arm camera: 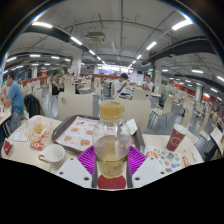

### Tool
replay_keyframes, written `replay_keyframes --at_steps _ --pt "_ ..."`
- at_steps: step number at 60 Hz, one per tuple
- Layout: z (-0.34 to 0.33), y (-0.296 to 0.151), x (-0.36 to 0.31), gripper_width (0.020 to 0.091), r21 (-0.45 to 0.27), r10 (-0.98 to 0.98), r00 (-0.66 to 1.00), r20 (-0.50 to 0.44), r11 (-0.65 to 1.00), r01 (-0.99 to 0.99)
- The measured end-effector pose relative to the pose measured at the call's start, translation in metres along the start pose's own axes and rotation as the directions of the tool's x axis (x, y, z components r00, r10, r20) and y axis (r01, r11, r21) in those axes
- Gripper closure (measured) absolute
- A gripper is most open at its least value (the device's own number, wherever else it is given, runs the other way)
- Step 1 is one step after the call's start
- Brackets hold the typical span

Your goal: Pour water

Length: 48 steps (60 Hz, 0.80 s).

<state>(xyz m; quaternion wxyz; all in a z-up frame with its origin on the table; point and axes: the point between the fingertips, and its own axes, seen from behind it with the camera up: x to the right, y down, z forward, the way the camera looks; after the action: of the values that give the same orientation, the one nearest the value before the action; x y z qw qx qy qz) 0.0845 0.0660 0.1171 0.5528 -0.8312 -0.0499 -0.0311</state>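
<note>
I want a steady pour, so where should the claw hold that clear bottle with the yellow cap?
Grip the bottle across its wide lower body, coming in level from the near side. It stands upright between the claw fingers, whose pads already flank that part.

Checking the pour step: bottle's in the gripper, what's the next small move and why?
Probably carry the bottle left toward the cup before tilting. The gripper looks shut on the bottle, which stands upright with its yellow cap on, and the cup sits on the table off to the left, not under the bottle's mouth.
</note>
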Motion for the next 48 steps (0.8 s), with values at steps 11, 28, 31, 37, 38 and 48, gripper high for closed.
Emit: replay_keyframes --at_steps 11,28,31,37,38,48 --pt "0.021 0.053 0.005 0.0716 -0.059 0.047 0.999 0.019 0.997 -0.046" --pt "0.023 0.070 0.010 0.0631 -0.060 0.108 0.994 0.000 0.992 -0.108" --pt "0.021 0.073 0.011 0.0579 -0.083 0.114 0.994 -0.007 0.990 -0.114" --pt "0.012 0.081 0.012 0.0239 -0.153 0.141 0.990 -0.017 0.978 -0.142" --pt "0.008 0.082 0.011 0.0273 -0.163 0.146 0.989 -0.019 0.976 -0.147" --pt "-0.044 0.073 0.017 0.0258 -0.219 0.138 0.987 -0.086 0.963 -0.154"
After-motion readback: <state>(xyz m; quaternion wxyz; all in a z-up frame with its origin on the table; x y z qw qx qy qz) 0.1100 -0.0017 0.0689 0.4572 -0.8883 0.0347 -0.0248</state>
